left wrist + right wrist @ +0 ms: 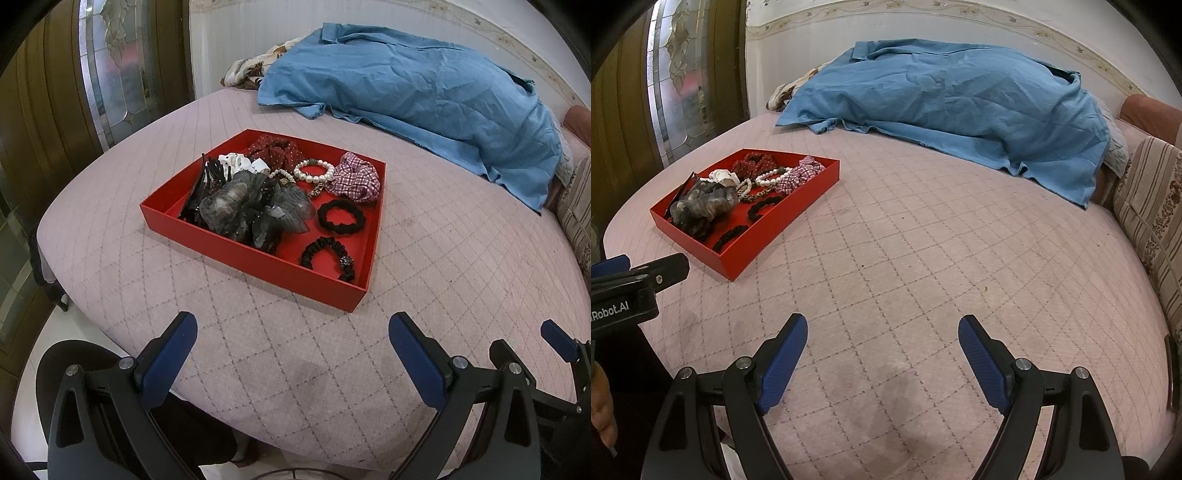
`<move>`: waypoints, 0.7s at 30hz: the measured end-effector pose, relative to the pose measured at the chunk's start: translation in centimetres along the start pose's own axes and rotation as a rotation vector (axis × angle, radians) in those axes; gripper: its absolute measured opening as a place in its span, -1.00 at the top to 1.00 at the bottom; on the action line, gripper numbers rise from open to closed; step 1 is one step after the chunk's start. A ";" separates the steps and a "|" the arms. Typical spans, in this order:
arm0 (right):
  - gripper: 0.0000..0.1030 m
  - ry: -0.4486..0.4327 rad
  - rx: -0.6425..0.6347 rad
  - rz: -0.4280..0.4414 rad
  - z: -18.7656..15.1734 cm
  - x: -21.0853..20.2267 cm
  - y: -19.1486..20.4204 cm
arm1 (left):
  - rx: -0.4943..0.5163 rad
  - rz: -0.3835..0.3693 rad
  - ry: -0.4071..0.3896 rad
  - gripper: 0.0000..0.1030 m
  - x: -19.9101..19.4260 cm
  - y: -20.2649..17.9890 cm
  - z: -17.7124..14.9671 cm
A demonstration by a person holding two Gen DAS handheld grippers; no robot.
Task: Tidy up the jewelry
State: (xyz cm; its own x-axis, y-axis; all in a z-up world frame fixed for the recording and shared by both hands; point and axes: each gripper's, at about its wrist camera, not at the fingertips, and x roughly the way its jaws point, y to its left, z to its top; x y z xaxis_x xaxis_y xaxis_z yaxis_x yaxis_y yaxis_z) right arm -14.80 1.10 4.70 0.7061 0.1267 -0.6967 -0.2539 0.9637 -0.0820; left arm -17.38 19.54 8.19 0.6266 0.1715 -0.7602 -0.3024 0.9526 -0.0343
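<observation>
We hold both grippers low over the near edge of the bed (424,236), angled down toward it; the left gripper (291,332) has its jaws wide apart with nothing between them, and the right gripper (882,332) likewise stands open and empty; we judge that both wait here, short of the work, so that either can reach in.

The tray (255,258) lies on the bed beyond the left gripper, and far to the left of the right one; it keeps the jewelry and hair things together in one shallow place, which is why nothing lies loose on the cover.

In the tray we count one grey gauze bow (255,210) at the near left, covering part of a dark claw clip (207,181); two black scrunchies (341,217) at the near right, one plain and one ruched; one checked scrunchie (356,177) at the far right; one pearl bracelet (314,171) in the middle, with a second beaded strand just beside it; one red dotted scrunchie (273,147) at the far side; one white one (240,162).

A blue cloth (424,96) lies heaped at the far side, well apart from the tray.
</observation>
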 end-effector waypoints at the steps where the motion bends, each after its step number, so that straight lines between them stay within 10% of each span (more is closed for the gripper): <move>1: -0.70 0.000 -0.001 0.000 0.1 0.0 0.0 | 0.000 0.000 0.001 -1.00 0.0 0.0 0.1; 21: -0.70 0.012 -0.021 0.018 -0.1 0.2 0.6 | -0.008 -0.007 0.010 -1.00 0.3 0.2 0.1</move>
State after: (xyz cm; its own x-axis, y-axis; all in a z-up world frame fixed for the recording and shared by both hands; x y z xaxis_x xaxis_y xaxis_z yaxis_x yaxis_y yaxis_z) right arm -14.85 1.65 4.40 0.6934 0.1411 -0.7066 -0.2806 0.9561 -0.0845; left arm -17.17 19.78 8.00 0.6216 0.1624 -0.7663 -0.3038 0.9517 -0.0447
